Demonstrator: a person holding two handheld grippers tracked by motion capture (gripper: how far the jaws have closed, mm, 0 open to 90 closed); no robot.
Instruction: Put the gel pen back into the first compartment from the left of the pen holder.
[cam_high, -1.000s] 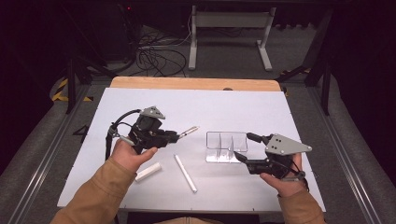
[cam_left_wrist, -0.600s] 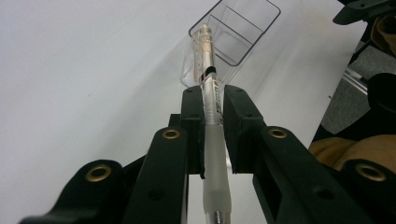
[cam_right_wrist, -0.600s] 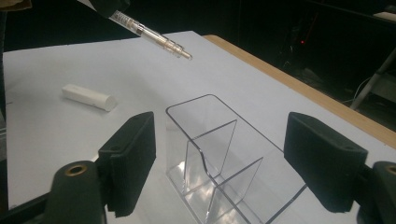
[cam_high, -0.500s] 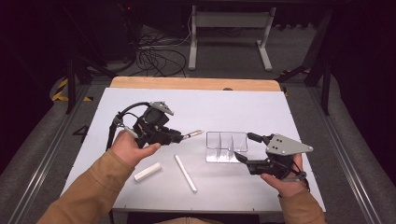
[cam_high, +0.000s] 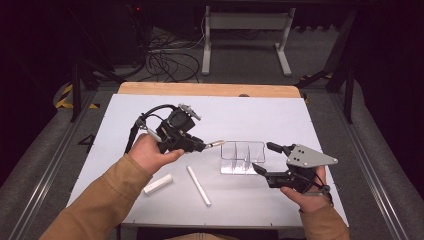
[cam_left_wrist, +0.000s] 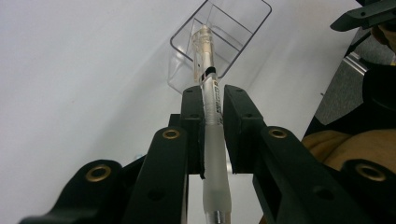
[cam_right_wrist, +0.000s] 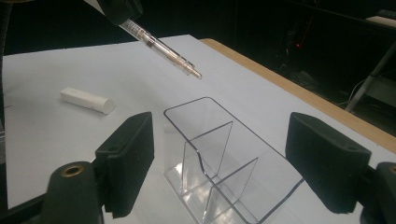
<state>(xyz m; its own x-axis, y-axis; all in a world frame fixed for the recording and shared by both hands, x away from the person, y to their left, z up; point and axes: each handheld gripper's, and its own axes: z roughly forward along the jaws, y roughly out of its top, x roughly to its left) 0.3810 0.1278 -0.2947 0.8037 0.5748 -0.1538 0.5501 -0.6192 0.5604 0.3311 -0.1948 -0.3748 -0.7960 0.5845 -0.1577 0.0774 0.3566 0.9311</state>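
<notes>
Light, stiff, slick pen (cam_left_wrist: 209, 100) pinched mid-barrel by left gripper (cam_left_wrist: 214, 100); right gripper (cam_right_wrist: 219, 154) fingers spread around organizer (cam_right_wrist: 224, 163).

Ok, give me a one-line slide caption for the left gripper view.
Left gripper clamps a clear pen, tip aimed at the clear divided organizer on the white table.

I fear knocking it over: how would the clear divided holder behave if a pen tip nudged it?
The clear holder looks like thin, rigid plastic, so probably light and likely to slide on the smooth table. Its walls stand upright, so it might tip.
</notes>
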